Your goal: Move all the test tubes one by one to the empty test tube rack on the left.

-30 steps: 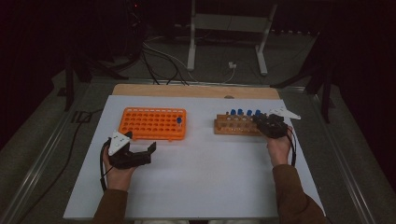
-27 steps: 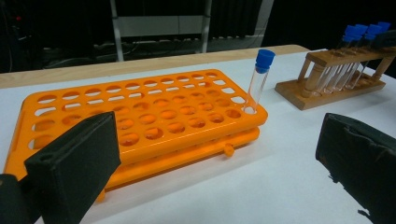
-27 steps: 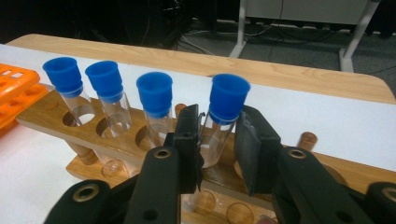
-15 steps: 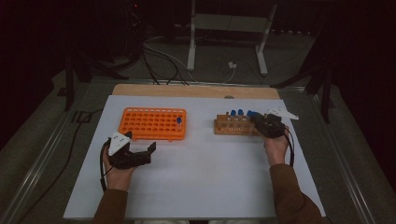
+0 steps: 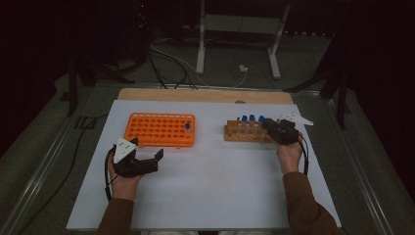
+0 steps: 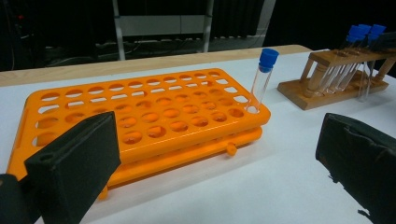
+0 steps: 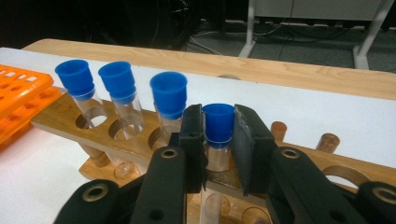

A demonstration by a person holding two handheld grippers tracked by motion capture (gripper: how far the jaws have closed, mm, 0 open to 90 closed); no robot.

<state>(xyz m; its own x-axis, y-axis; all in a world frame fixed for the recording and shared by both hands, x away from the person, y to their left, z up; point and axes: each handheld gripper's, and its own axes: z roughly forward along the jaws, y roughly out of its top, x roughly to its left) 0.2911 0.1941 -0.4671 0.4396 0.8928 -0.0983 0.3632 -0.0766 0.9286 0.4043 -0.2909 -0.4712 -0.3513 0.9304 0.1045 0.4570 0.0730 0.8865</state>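
Right tongs (image 7: 218, 140) pinch a capped tube (image 7: 218, 122) beside three neighbouring tubes (image 7: 169, 100).

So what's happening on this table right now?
A person is moving capped test tubes between racks. The right hand-held gripper has just closed its jaws on a blue-capped tube that stands in the wooden rack beside three others. One tube already stands in the orange rack. The left hand-held gripper waits open on the table nearby.

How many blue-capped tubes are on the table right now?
5. One stands in the orange rack at its corner; four are in the wooden rack: three free, one between the right gripper's jaws.
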